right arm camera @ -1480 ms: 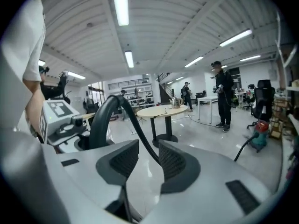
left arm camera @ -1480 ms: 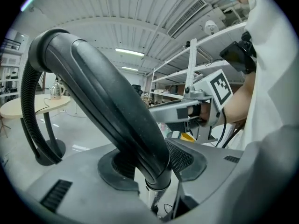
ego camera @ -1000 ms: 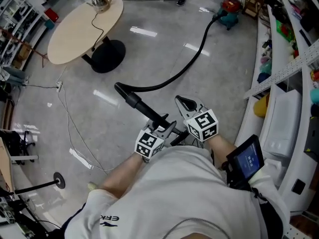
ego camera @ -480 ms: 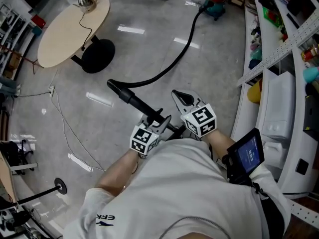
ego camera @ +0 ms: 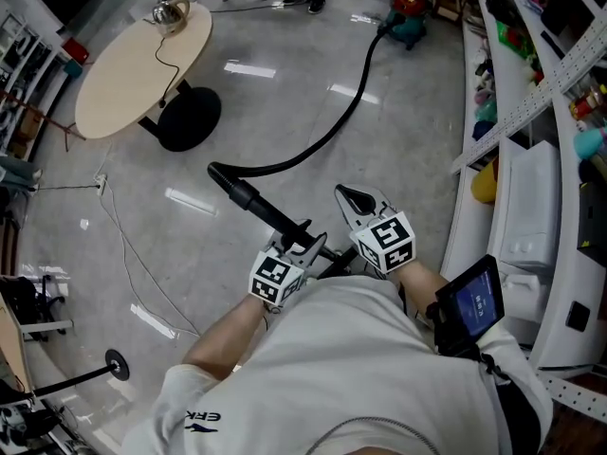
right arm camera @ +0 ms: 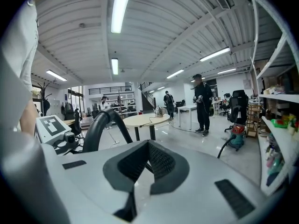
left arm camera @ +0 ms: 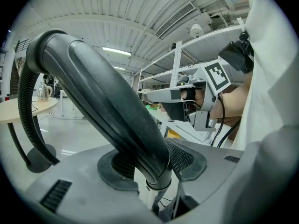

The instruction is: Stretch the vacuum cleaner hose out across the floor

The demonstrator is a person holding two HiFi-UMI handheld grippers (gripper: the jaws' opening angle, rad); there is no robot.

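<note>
1. Round beige desk (ego camera: 142,64) sits at 11 o'clock, well apart from the hose line.
2. Left gripper (ego camera: 305,243): jaws stand wide but are clamped on the black rigid handle tube (ego camera: 256,202). The tube is held off the floor, far end pointing to 10 o'clock.
3. Black ribbed vacuum hose (ego camera: 327,136) leaves the tube's far end, hooks round, then runs along the floor toward 1 o'clock. Long axis is roughly 7 to 1 o'clock. It bows near the tube end, so I read slack left.
4. Right gripper (ego camera: 351,197): jaws fully together, nothing in them. It is just beside the left one at its 2 o'clock, clear of the hose.
5. Red-and-teal vacuum canister (ego camera: 410,22) is at 1 o'clock, at the hose's far end.
6. Likely next: pull the tube toward 7 o'clock, straight away from the canister. The left gripper has the hold, so it leads.
</note>
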